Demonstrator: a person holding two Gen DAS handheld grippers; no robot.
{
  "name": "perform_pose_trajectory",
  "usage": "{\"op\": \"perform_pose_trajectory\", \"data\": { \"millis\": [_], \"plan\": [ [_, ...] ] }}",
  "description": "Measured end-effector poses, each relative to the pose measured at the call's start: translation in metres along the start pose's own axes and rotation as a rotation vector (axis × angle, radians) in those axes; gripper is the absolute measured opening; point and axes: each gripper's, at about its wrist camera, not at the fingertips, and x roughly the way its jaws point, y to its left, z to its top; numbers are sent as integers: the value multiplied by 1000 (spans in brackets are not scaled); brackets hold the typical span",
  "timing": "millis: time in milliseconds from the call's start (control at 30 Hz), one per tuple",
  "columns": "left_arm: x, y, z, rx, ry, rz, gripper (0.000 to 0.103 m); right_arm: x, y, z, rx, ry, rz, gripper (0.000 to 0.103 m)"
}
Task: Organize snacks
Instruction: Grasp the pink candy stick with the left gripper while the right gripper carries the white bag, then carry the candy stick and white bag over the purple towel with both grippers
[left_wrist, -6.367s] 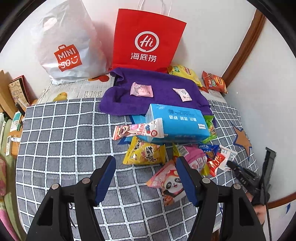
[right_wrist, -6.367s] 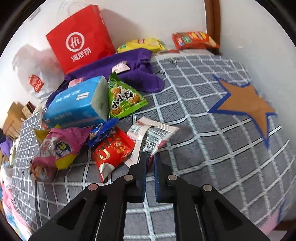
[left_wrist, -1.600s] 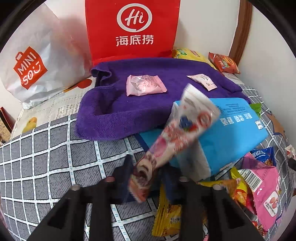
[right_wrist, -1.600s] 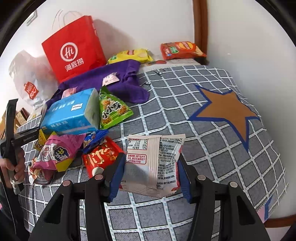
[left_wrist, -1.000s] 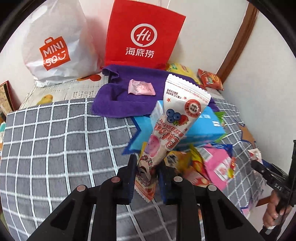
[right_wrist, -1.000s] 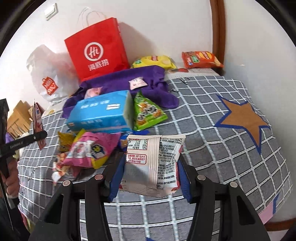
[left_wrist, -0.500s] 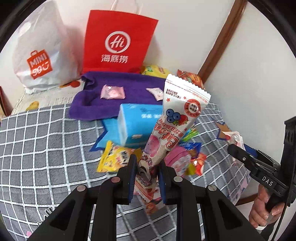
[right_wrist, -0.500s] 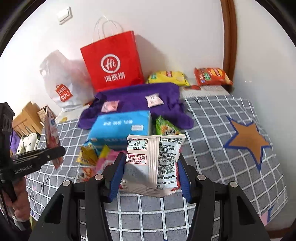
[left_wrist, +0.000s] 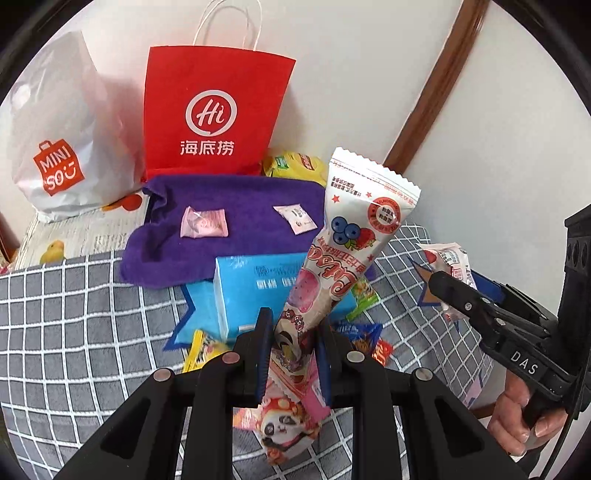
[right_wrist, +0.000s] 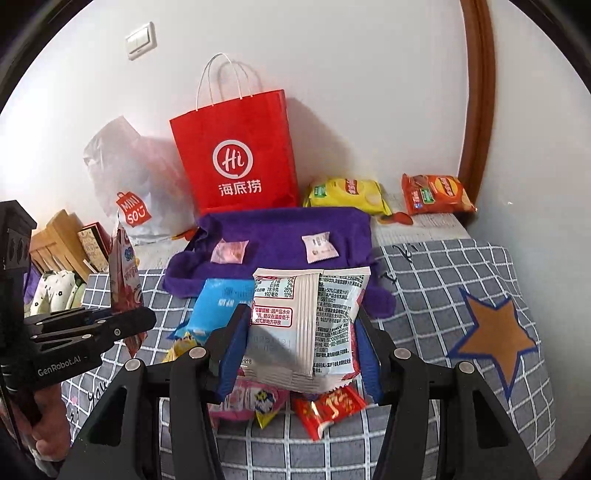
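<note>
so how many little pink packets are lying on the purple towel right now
2: one pink packet on the purple towel toward its left, one paler packet toward its right. The held snacks may hide more.

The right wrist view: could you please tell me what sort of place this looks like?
Probably a bedroom in a home: a grey checked bedspread against a white wall with a light switch, and a red paper shopping bag standing at the wall.

right claw (right_wrist: 299, 350) clamping white snack packet (right_wrist: 308, 328), above checked bedspread (right_wrist: 443, 288)

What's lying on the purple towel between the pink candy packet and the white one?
Nothing: bare purple towel between pink packet and white packet, in both wrist views.
</note>
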Motion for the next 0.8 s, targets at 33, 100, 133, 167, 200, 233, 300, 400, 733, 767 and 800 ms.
{"op": "perform_pose_trajectory", "data": {
  "millis": [33, 100, 133, 167, 200, 233, 300, 400, 733, 767, 800],
  "plan": [
    [1, 1, 3, -2, 0, 0, 21, 2, 0, 3, -1, -1, 1, 54],
    [3, 2, 8, -5, -1, -6, 21, 6, 1, 9, -5, -1, 1, 54],
    [4, 2, 11, -7, -1, -10, 21, 9, 1, 14, -5, -1, 1, 54],
    [5, 3, 13, -8, 0, -10, 21, 11, 0, 16, -5, -2, 2, 54],
    [6, 4, 16, -9, -1, -9, 21, 14, 0, 21, -3, 0, 2, 54],
    [7, 4, 19, -8, -3, -9, 21, 15, 0, 23, -3, 0, 2, 54],
    [9, 5, 24, -6, -6, -11, 21, 20, -1, 29, -1, -2, 0, 54],
    [13, 7, 32, -1, -10, -13, 21, 27, -2, 39, 0, -5, -3, 54],
    [26, 18, 62, 3, -23, -3, 21, 60, 0, 68, 5, -6, -13, 54],
    [28, 19, 65, 3, -22, -1, 21, 64, 1, 71, 5, -6, -14, 54],
    [30, 19, 68, 3, -21, 0, 21, 68, 1, 74, 3, -5, -14, 54]
  ]
}}
